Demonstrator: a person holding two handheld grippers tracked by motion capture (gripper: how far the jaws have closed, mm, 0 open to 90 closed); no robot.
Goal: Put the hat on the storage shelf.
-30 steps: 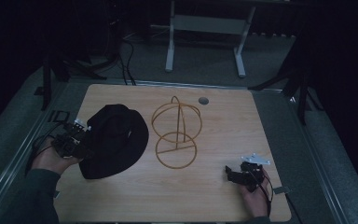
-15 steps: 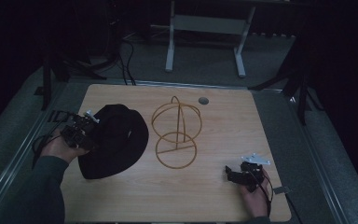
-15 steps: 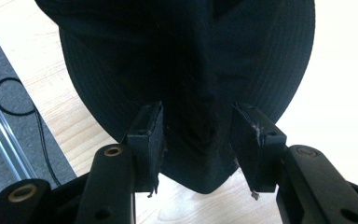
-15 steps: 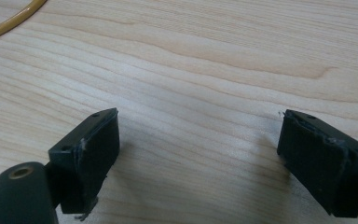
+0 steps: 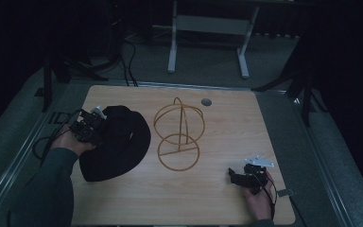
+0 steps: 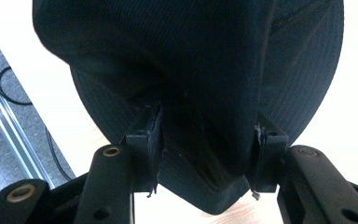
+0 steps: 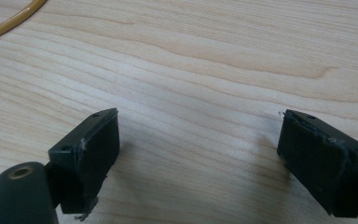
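Black cloth hat (image 5: 116,144), soft and light, will sag; left gripper (image 6: 207,163) is clamped on its crown, right gripper (image 7: 200,163) gapes wide over bare table (image 7: 205,70)

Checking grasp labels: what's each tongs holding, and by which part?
Left tongs grip the black hat by a bunched fold at its brim edge. Right tongs stand open over the table, holding nothing.

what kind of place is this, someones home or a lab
Most likely a lab or recording room, not a home: a bare wooden table on grey carpet, cables trailing across the floor, a metal stand frame behind, and dark surroundings.
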